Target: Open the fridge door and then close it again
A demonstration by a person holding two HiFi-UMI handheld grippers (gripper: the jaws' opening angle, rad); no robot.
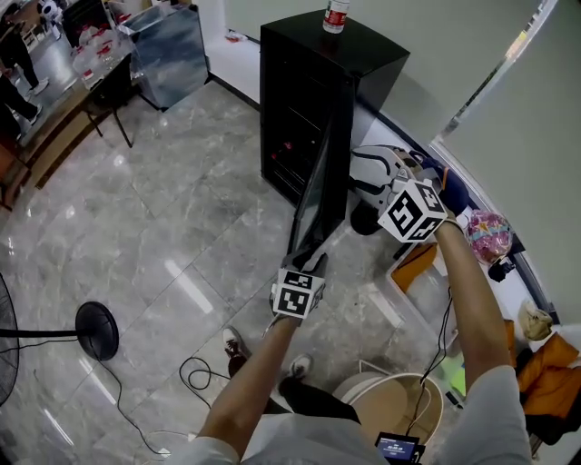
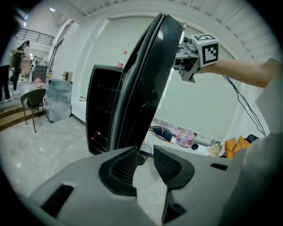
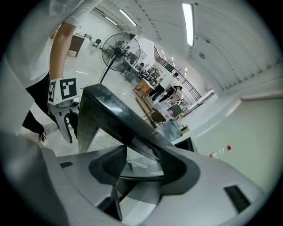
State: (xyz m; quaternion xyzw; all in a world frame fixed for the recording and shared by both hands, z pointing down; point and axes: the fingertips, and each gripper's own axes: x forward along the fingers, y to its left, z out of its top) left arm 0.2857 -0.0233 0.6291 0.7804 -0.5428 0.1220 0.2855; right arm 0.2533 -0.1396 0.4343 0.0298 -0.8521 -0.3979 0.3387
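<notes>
Fingers (image 2: pixel 126 167) of the left gripper (image 2: pixel 145 153) stood apart with nothing between them, their tips just under the bottom corner of the dark glass-fronted door (image 2: pixel 150 79). Those of the right gripper (image 3: pixel 141 155) were spread wider and straddled the door's free edge higher up. The near pad (image 3: pixel 112 162) showed a gap to the door, so I judged it a loose bracket, not a pinch.

The tall black fridge (image 1: pixel 313 91) stood on the grey marbled tile floor (image 1: pixel 163 236), close against the wall. Its door hung well out from the cabinet's front, edge-on to the head view. A clear plastic bottle with a red label (image 1: pixel 336 15) stood at the far edge of the fridge's top.

By my reading the opening was done, or nearly so, since the door was swung wide off the cabinet. All of the closing remained: the door had to swing back until it met the cabinet's front edge. With one gripper low and one high on the free edge, either looked placed to push.

The right gripper's far pad lay behind the door slab, so whether it touched could not be told. In the head view that gripper showed mainly as its marker cube (image 1: pixel 413 211), with the jaws hidden behind it. No hinge or handle could be made out, and the fridge's inside was too dark to read beyond faint shelf lines and a small red spot.
</notes>
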